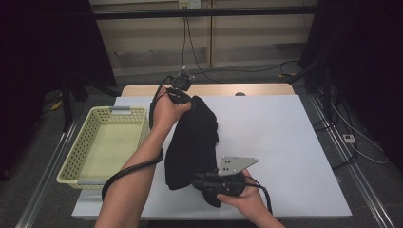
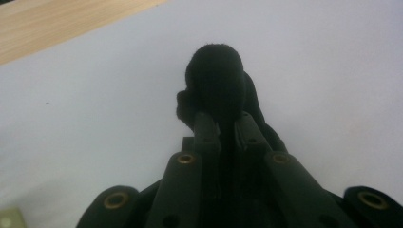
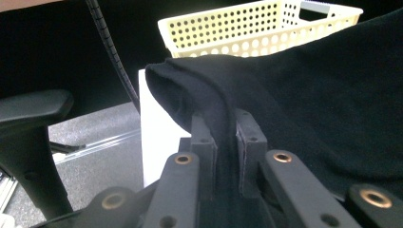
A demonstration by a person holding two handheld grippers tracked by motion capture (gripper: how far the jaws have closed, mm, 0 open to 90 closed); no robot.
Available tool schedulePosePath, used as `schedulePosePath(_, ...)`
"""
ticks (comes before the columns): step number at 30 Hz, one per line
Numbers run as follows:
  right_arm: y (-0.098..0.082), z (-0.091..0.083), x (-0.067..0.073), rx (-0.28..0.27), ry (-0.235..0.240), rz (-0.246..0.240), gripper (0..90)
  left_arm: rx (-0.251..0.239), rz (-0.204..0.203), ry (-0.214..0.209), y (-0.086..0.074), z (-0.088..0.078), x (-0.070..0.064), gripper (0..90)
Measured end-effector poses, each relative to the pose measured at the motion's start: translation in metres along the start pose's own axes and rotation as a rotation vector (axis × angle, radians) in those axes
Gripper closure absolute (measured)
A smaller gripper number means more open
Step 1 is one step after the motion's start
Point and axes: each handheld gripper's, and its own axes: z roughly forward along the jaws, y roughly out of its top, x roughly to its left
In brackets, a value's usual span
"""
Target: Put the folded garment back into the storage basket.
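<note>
I am pinching a black garment (image 1: 192,142) at both ends. My left gripper (image 1: 183,97) is sitting near the far edge of the white tabletop (image 1: 285,142), toward its far-left corner, and its jaws are nearly closed on a bunched fold of the cloth; in the left gripper view that fold is bulging out just beyond the jaw tips. My right gripper (image 1: 209,183) is working at the near edge, jaws clamped tight on the garment's other end, with the fabric running up between the pads in the right gripper view. The garment is stretching between the two grippers, left of the tabletop's middle, part of it draping on the surface. A pale yellow perforated basket (image 1: 102,142) is standing along the left edge, just beside the cloth.
</note>
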Motion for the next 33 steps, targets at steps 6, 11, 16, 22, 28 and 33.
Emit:
schedulePosePath(6, 0.008, 0.006, 0.0, -0.017, 0.007, -0.013, 81.0, 0.002, -0.019, 0.015, 0.003, -0.016, 0.008, 82.9)
schedulePosePath(11, 0.014, 0.011, 0.001, -0.028, 0.009, -0.015, 81.0, 0.006, -0.019, 0.032, 0.005, -0.025, 0.012, 83.0)
schedulePosePath(16, 0.024, 0.02, 0.004, -0.037, 0.019, -0.023, 81.0, 0.01, -0.015, 0.047, 0.007, -0.033, 0.016, 83.0)
schedulePosePath(22, 0.034, 0.031, 0.005, -0.041, 0.025, -0.025, 81.0, 0.011, -0.019, 0.066, 0.007, -0.041, 0.019, 83.1)
schedulePosePath(28, 0.042, 0.039, 0.005, -0.059, 0.033, -0.026, 81.1, 0.018, -0.036, 0.075, 0.005, -0.048, 0.029, 83.1)
schedulePosePath(33, 0.048, 0.047, 0.006, -0.064, 0.039, -0.03, 81.1, 0.017, -0.042, 0.087, 0.004, -0.055, 0.035, 83.1)
